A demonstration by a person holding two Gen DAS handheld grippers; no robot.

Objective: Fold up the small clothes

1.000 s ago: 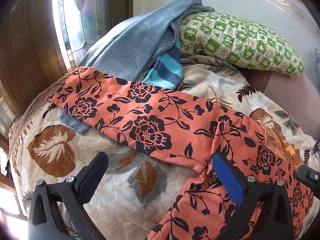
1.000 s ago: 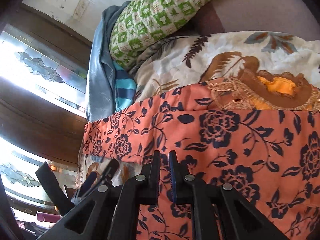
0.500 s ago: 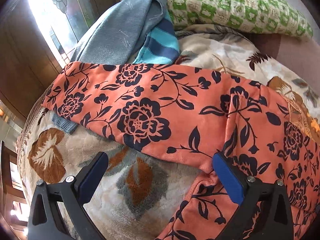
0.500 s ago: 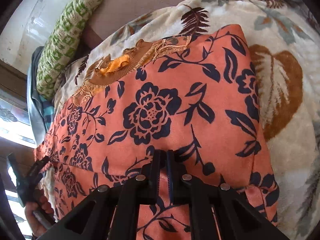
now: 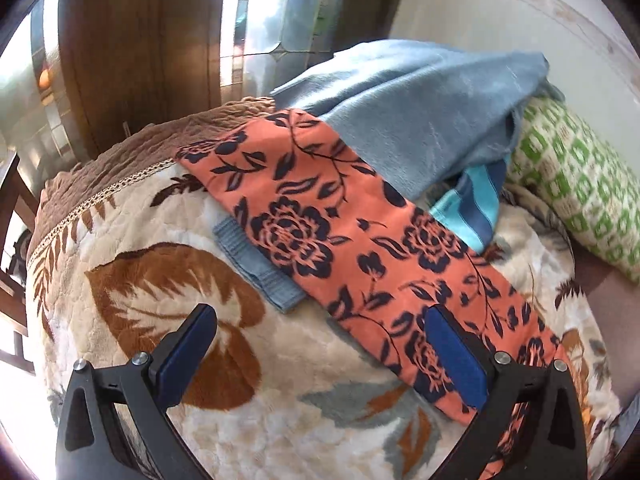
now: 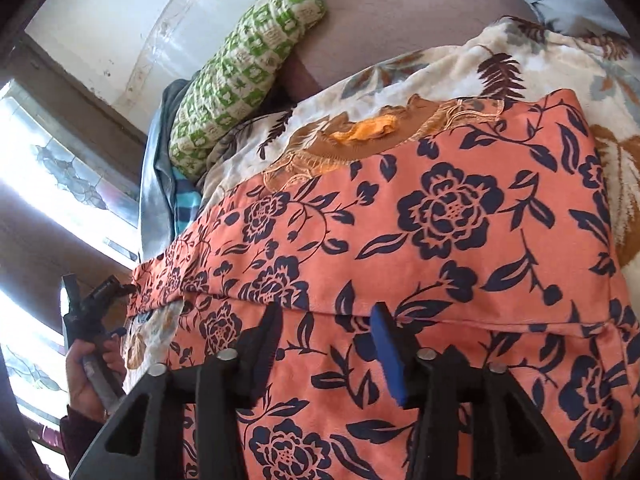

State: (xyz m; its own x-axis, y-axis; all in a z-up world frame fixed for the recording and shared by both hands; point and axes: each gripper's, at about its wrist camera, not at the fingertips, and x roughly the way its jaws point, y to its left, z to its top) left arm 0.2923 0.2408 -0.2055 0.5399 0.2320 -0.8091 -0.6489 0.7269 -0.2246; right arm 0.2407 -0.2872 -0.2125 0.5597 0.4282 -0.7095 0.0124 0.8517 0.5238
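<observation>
Across the bed (image 5: 280, 360), the orange floral garment (image 6: 440, 240) lies folded over itself; the right claw (image 6: 328, 344) is opening, releasing the fold, while the left claw (image 5: 320, 356) hangs open, empty.

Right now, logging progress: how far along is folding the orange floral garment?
Done: one fold edge crosses the orange floral garment. In hand: nothing; the right gripper is opening above it, the left gripper open. Left: further folds, plus the blue garments behind.

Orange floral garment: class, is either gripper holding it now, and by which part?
Neither. The left gripper is open above the garment; the right gripper jaws are opening, nothing pinched.
</observation>
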